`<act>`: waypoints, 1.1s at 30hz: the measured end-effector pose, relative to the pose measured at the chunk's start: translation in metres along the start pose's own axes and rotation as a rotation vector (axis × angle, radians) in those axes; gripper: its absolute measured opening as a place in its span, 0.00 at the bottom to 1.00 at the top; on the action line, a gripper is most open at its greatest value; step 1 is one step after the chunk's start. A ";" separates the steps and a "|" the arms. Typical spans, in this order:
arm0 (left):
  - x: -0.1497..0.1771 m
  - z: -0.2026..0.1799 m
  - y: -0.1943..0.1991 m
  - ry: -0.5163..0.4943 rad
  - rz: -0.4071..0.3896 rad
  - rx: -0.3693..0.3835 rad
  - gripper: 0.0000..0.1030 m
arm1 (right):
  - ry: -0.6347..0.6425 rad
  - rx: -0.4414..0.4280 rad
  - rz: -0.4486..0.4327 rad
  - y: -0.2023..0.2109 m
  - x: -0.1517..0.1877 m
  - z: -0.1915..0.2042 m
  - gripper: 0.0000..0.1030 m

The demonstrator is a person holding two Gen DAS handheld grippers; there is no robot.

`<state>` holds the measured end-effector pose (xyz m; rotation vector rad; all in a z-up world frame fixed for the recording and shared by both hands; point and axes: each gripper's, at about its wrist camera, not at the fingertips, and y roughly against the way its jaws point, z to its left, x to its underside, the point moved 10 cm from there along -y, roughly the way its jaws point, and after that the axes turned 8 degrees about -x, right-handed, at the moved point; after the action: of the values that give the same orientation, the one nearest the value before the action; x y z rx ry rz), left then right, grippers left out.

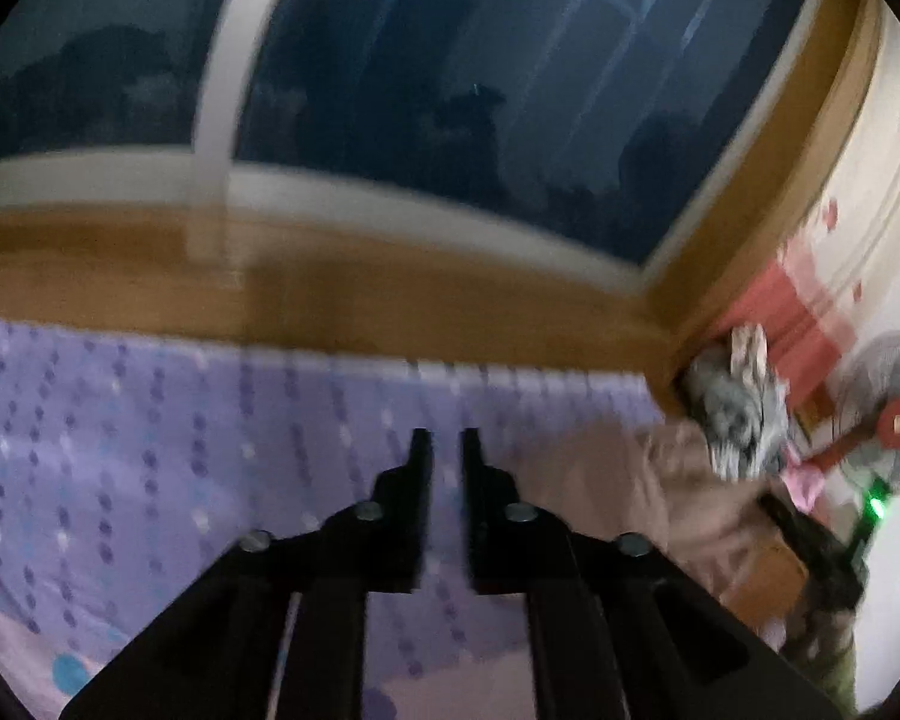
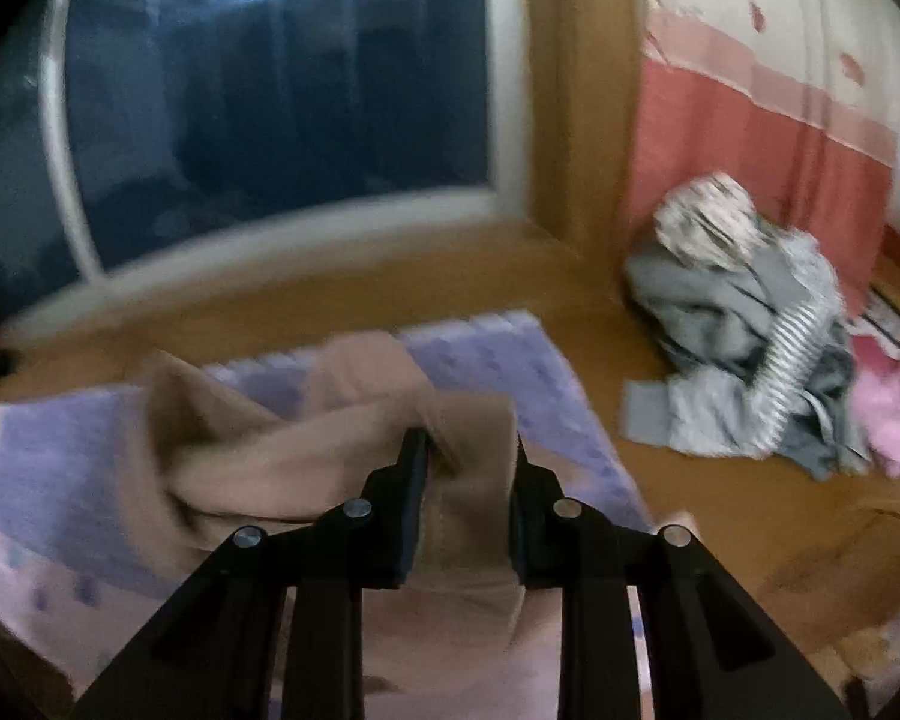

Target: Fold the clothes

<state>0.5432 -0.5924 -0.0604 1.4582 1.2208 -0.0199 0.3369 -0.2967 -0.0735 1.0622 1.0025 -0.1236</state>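
A beige garment (image 2: 306, 450) lies bunched on the purple dotted sheet (image 2: 48, 468). My right gripper (image 2: 467, 450) is shut on a fold of it and holds that part raised off the sheet. In the left wrist view the same beige garment (image 1: 624, 480) shows at the right, and my right gripper's black body appears beyond it at the edge. My left gripper (image 1: 447, 438) hovers over the bare purple sheet (image 1: 150, 450), left of the garment. Its jaws stand a narrow gap apart with nothing between them. Both views are blurred.
A heap of grey and striped clothes (image 2: 750, 360) sits on the wooden surface (image 2: 720, 510) at the right, with pink cloth (image 2: 894, 414) beside it. A standing fan (image 1: 894, 414) is at the far right. A dark window (image 1: 450, 90) runs along the back.
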 end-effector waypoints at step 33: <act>0.090 -0.132 -0.127 -0.199 0.322 -0.040 0.46 | 0.279 -0.192 0.223 -0.084 0.064 0.088 0.70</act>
<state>0.4214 -0.4659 -0.1637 1.5628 0.8133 0.0759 0.3844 -0.3861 -0.1669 1.0233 1.1130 0.3052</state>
